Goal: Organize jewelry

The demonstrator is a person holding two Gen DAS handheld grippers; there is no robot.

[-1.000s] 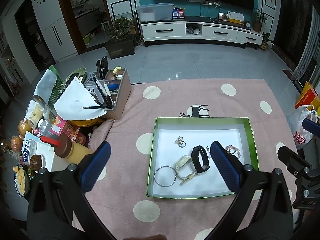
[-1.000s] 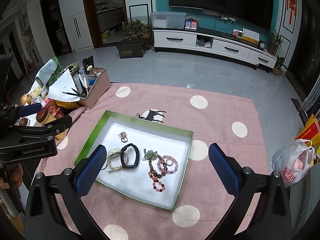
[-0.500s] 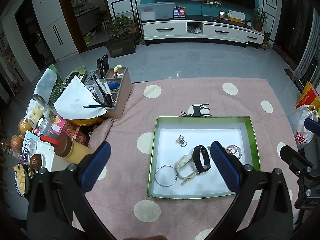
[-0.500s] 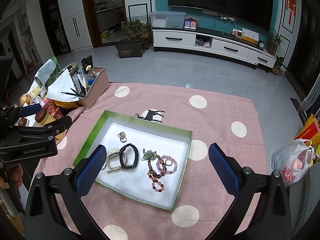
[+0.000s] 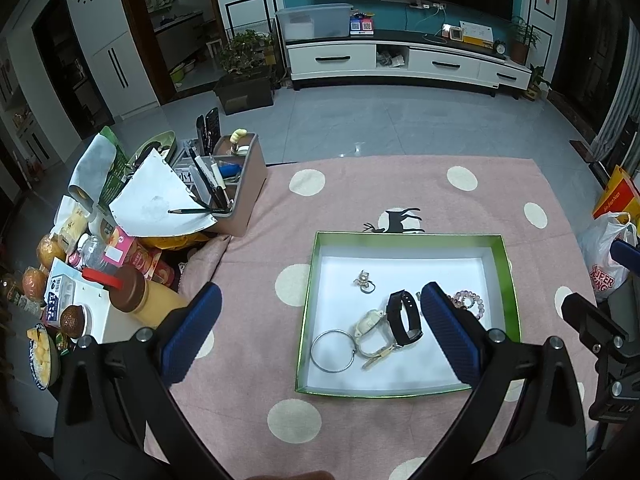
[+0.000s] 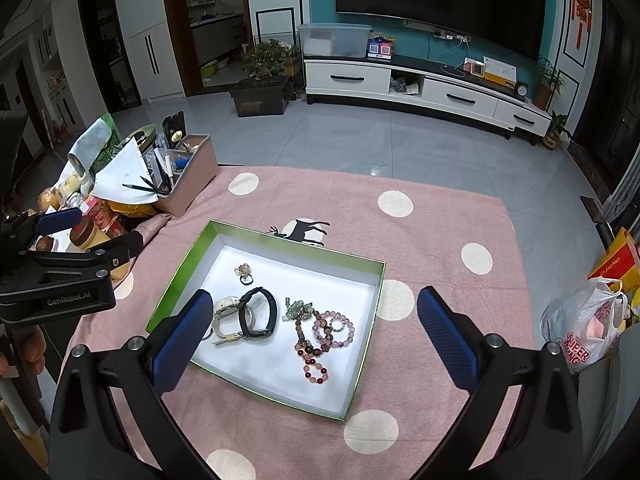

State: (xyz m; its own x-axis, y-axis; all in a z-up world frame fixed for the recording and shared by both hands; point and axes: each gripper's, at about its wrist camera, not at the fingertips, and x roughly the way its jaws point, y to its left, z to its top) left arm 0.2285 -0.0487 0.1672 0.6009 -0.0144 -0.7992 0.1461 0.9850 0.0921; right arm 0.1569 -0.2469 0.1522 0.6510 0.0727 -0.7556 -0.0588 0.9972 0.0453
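Observation:
A green-rimmed white tray (image 5: 507, 264) (image 6: 176, 276) lies on the pink dotted cloth. In it lie a silver bangle (image 5: 333, 351), a cream watch (image 5: 372, 332) (image 6: 226, 316), a black band (image 5: 404, 317) (image 6: 258, 312), a small ring (image 5: 364, 282) (image 6: 244, 274) and beaded bracelets (image 5: 468, 303) (image 6: 324, 332). My left gripper (image 5: 318, 328) is open and empty, high above the tray's left side. My right gripper (image 6: 316, 328) is open and empty, high above the tray.
A brown organizer box (image 5: 240, 184) (image 6: 188, 176) with pens and paper stands at the cloth's left edge. Food jars, bottles and fruit (image 5: 80, 272) crowd the left. A plastic bag (image 6: 584, 328) sits off the right edge. The left gripper's body (image 6: 60, 280) shows at left.
Both views have shifted slightly; the tray sits a little lower in the left wrist view and a little higher in the right. Jewelry has not moved. Both grippers stay open.

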